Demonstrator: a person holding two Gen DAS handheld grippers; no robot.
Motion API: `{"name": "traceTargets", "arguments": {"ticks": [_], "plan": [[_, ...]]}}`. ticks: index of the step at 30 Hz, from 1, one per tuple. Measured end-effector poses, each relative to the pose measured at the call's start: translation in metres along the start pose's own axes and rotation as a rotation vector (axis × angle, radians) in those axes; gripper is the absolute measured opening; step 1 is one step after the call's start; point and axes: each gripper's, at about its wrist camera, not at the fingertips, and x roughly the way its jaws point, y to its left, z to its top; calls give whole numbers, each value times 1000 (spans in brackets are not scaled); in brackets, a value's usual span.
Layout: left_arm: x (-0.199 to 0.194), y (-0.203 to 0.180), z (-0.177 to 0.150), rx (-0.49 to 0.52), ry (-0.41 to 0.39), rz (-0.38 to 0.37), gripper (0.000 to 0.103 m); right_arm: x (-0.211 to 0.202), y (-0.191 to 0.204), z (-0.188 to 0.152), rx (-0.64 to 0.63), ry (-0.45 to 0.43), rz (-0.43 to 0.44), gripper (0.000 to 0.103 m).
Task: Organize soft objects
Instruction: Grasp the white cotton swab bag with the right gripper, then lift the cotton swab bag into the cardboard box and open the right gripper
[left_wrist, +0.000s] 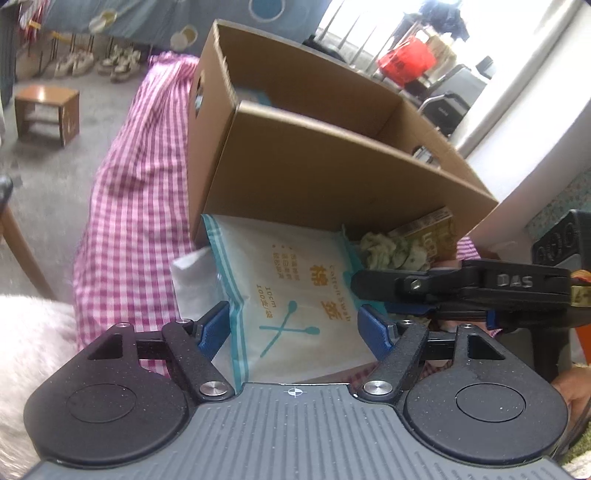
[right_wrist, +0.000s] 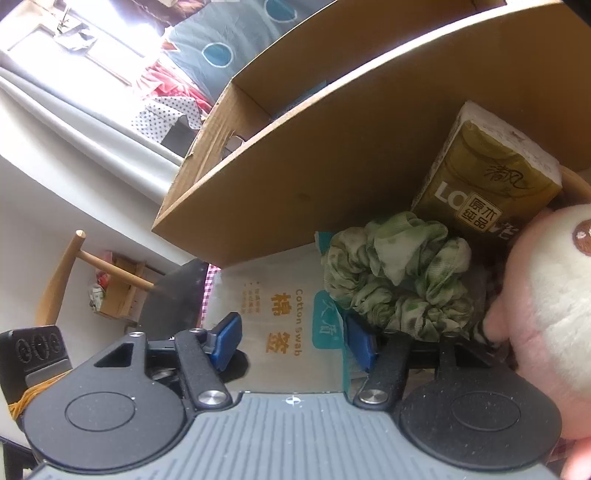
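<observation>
A white and teal cotton swab bag (left_wrist: 295, 291) lies on the pink checked cloth in front of a cardboard box (left_wrist: 325, 170). My left gripper (left_wrist: 291, 328) is open with its blue pads on either side of the bag's near end. My right gripper (right_wrist: 295, 341) is open over the same bag (right_wrist: 273, 317), and it shows in the left wrist view (left_wrist: 373, 286) reaching in from the right. A green scrunchie (right_wrist: 399, 280) lies beside the bag, next to a tissue pack (right_wrist: 487, 177) and a pink plush toy (right_wrist: 546, 317).
The box (right_wrist: 314, 173) is open at the top and holds some items. The pink checked cloth (left_wrist: 133, 221) covers the surface. A small wooden stool (left_wrist: 46, 112) and shoes stand on the floor at the left. A wooden chair (right_wrist: 62, 284) shows at the right wrist view's left.
</observation>
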Motion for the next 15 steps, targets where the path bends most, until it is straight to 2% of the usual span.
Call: {"name": "traceTargets", "arguments": {"ticks": [4,15], "plan": [[-4,-3,1,9,-1,18,74,-3,-7,0,43,-2,18,56],[-43,-17,8,35,-109,48,74,-25,19,5,-18,-51,107,51]]}}
